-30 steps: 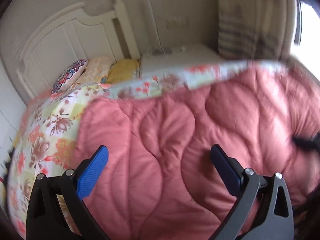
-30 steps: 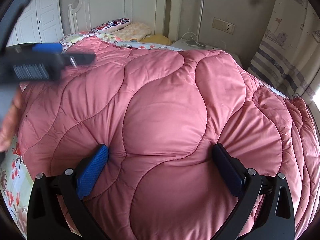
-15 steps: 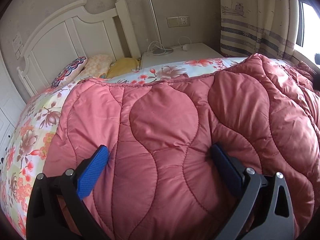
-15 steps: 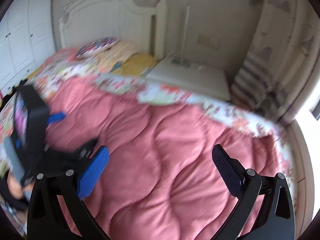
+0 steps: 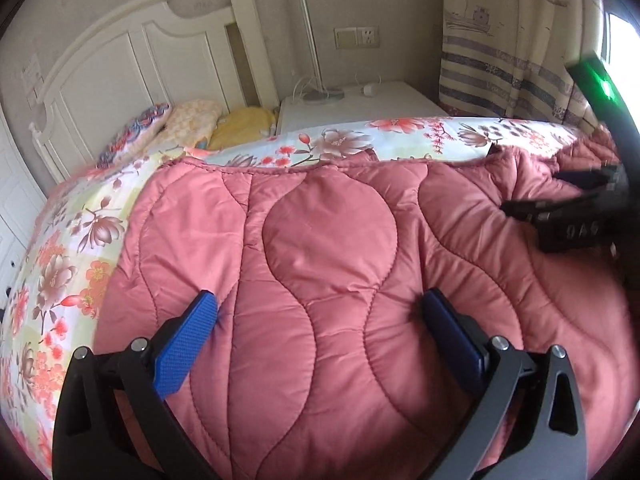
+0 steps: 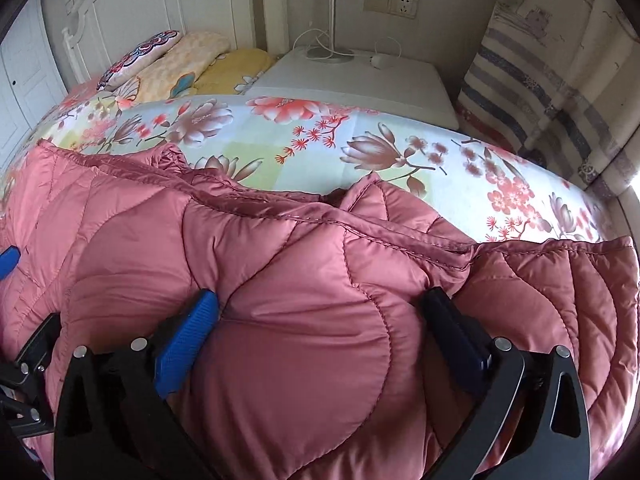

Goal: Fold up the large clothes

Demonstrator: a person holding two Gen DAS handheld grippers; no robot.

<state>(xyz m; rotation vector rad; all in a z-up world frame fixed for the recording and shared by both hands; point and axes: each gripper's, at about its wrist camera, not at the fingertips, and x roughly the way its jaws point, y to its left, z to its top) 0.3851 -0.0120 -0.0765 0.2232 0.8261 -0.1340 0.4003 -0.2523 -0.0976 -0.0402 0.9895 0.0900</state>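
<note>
A large pink quilted coat (image 5: 332,264) lies spread on a bed with a floral sheet (image 5: 72,264). My left gripper (image 5: 320,312) is open, its blue fingers (image 5: 188,332) pressed down on the coat's surface with padding bulging between them. My right gripper (image 6: 320,308) is open too, fingers (image 6: 188,328) set into the coat near its folded top edge (image 6: 320,220). The right gripper also shows at the right of the left wrist view (image 5: 572,216). The left gripper's edge shows at the far left of the right wrist view (image 6: 24,360).
Pillows (image 5: 192,124) lie against a white headboard (image 5: 132,64). A white nightstand (image 6: 360,76) with a lamp base and cables stands beside the bed. A striped curtain (image 5: 500,68) hangs at the right. Bare floral sheet (image 6: 320,144) lies beyond the coat.
The coat has been brought down and laid flatter on the bed. Both grippers have come lower onto it. The right gripper now sits near the coat's top edge.
</note>
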